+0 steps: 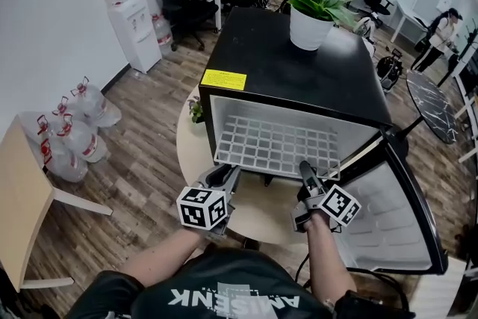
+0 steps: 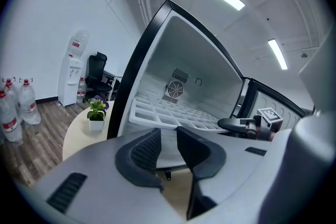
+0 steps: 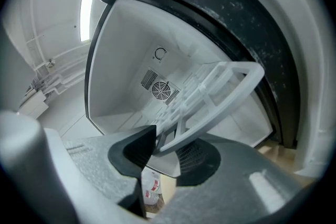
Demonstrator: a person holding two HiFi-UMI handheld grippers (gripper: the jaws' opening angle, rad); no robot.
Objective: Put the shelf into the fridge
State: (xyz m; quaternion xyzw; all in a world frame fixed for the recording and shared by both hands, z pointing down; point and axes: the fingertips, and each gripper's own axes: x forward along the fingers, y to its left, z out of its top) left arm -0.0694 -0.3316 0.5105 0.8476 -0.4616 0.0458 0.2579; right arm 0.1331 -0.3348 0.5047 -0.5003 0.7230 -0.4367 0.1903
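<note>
A white grid shelf (image 1: 272, 146) lies partway inside the open black fridge (image 1: 299, 63), with its front edge sticking out. My right gripper (image 1: 306, 171) is shut on the shelf's front rim near the right corner; in the right gripper view the rim (image 3: 220, 86) runs between the pads of the gripper (image 3: 165, 147). My left gripper (image 1: 224, 175) sits at the shelf's front left corner, just below the edge. In the left gripper view the gripper (image 2: 167, 143) has its jaws a narrow gap apart with nothing between them, and the shelf (image 2: 173, 115) lies just above and beyond them.
The fridge stands on a round table (image 1: 193, 153) with its door (image 1: 403, 213) swung open to the right. A potted plant (image 1: 317, 7) sits on the fridge top and a small plant (image 2: 96, 113) on the table. Water bottles (image 1: 71, 131) and a dispenser (image 1: 134, 26) stand at the left.
</note>
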